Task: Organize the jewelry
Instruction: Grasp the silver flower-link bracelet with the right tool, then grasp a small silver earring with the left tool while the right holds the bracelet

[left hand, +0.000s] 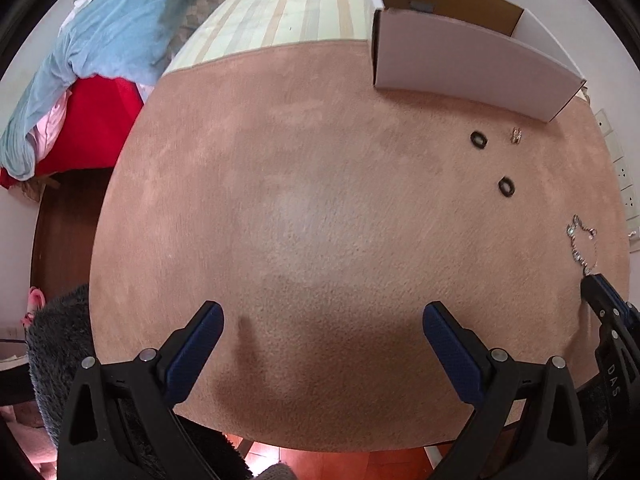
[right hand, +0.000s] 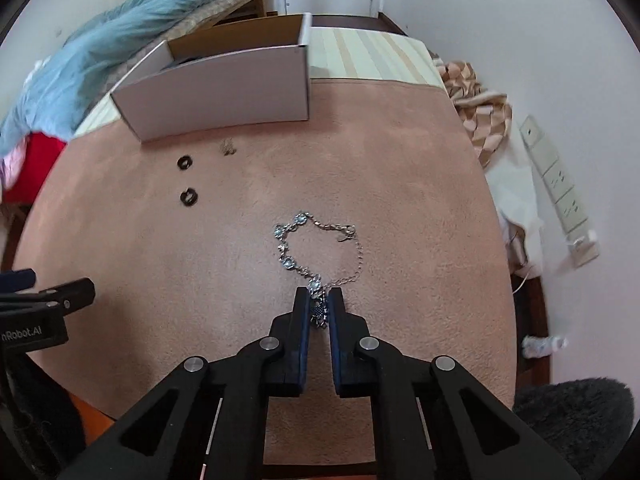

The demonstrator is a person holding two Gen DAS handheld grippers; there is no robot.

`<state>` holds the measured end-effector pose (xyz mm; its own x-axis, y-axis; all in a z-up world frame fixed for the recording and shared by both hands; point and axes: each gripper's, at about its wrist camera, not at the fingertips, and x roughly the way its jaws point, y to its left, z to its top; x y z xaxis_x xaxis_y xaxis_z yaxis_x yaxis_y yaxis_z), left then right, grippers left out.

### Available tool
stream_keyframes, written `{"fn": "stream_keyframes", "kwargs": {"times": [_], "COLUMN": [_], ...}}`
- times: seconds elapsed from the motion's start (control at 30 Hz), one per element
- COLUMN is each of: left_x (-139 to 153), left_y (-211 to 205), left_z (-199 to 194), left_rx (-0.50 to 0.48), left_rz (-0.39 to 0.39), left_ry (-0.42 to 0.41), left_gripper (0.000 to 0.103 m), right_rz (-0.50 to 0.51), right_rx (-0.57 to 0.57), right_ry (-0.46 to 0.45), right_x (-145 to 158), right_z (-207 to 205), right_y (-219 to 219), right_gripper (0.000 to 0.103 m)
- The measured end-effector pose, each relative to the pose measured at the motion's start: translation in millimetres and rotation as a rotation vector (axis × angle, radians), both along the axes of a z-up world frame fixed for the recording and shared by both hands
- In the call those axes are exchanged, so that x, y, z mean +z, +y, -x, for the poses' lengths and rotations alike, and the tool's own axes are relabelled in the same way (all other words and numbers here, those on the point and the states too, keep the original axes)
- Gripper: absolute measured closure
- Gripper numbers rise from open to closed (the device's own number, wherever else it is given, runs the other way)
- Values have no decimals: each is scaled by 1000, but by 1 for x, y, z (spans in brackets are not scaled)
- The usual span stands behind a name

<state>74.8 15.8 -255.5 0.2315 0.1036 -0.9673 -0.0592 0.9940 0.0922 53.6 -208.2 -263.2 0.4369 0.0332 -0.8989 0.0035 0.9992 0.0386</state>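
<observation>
A silver bracelet with blue stones (right hand: 316,248) lies in a loop on the pink table cover (right hand: 240,280). My right gripper (right hand: 319,299) is shut on the bracelet's near end, which still rests on the cover. Two black rings (right hand: 184,162) (right hand: 189,197) and a small silver piece (right hand: 228,147) lie in front of a white cardboard box (right hand: 224,88). My left gripper (left hand: 320,320) is open and empty above bare cover, left of the jewelry. The left wrist view also shows the bracelet (left hand: 582,242), the rings (left hand: 479,139) (left hand: 506,186), the silver piece (left hand: 636,135) and the box (left hand: 472,64).
A blue blanket (left hand: 112,32) and red cloth (left hand: 96,128) lie on furniture at the far left. A striped mat (left hand: 288,12) lies beyond the cover. A checked cloth (right hand: 480,112) and wall sockets (right hand: 560,188) are at the right. A dark fluffy item (right hand: 572,420) sits near right.
</observation>
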Motion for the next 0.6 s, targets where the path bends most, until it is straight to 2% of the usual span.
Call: {"fn": "stream_keyframes", "kwargs": {"times": [0.2,0.4,0.6], "left_x": [17,29,24], "left_y": [-13,-34,-73], "left_z": [-15,-50,-80], "left_rx": [-21,-36,-102], "left_rz": [14,90,122], "left_ry": [-46,-79,-96], "left_gripper": [1,1,2], "right_rz": [-149,-173,-194], "right_rx": [-112,-141,-179], "right_ry": [-43,-89,-92], "right_x": [25,44,38], "right_z": [-16,-45,-69], "right_y": [-39,-58,-72], "right_gripper": [94,94,94]}}
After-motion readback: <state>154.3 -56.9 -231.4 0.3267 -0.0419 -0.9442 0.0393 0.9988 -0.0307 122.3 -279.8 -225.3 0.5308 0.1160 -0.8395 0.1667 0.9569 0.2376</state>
